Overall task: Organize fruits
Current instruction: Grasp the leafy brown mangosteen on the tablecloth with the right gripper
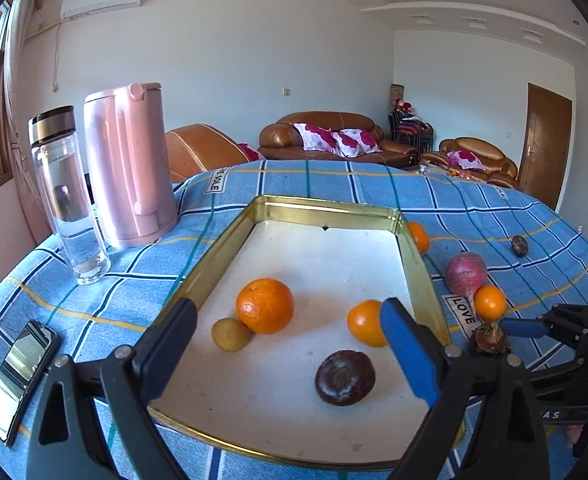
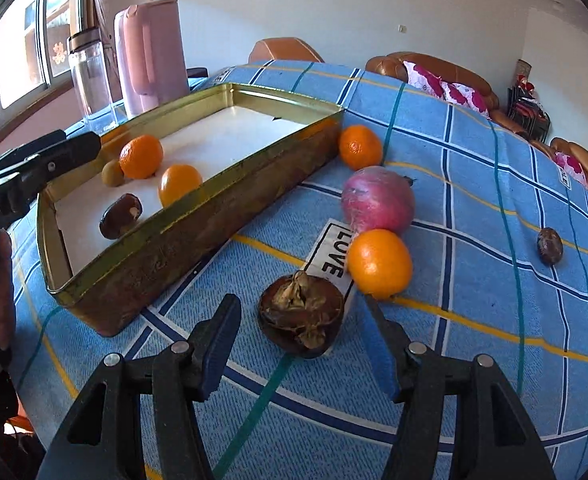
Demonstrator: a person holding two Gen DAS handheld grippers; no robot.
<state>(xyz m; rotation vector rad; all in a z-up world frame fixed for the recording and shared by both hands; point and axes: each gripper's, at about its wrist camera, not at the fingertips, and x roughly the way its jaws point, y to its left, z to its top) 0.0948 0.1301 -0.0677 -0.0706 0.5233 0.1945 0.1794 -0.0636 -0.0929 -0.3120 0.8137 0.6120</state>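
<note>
Straddling the dark brown fruit on the blue cloth, right gripper jaws apart for pickup, near-right of gold tin already holding four fruits, left gripper apart, idle over tin.

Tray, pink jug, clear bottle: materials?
Tray: looks like thin gold-tone metal, glossy rim, worn printed outer wall. Pink jug: likely matte moulded plastic. Clear bottle: see-through wall, glass or clear plastic, can't tell; cap looks metallic.
</note>
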